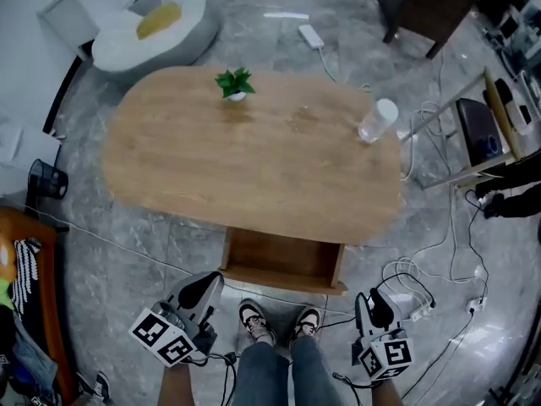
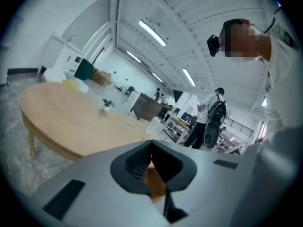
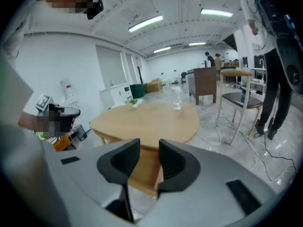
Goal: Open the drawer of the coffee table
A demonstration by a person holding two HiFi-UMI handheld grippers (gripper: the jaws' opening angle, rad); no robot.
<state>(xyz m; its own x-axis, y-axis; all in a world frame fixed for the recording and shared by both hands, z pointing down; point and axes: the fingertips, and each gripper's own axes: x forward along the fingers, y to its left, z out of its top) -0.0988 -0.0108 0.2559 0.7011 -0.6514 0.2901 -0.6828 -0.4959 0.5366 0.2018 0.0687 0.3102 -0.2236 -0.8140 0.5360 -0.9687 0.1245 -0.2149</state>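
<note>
The oval wooden coffee table (image 1: 254,159) fills the middle of the head view. Its drawer (image 1: 283,262) stands pulled out at the near edge, and what shows of its inside is bare. My left gripper (image 1: 207,284) hangs shut to the left of the drawer front, off the table. To the right of the drawer my right gripper (image 1: 372,304) is open and holds nothing. In the left gripper view the left gripper (image 2: 151,162) has its jaws together, the table (image 2: 71,117) beyond. In the right gripper view the right gripper (image 3: 149,157) shows a gap, with the drawer (image 3: 144,174) seen through it.
A small potted plant (image 1: 235,83) and a clear glass (image 1: 378,120) stand on the table. The person's shoes (image 1: 254,318) are just in front of the drawer. Cables (image 1: 448,227) trail on the floor at right. A black bin (image 1: 46,178) stands at left. A person (image 2: 213,117) stands beyond.
</note>
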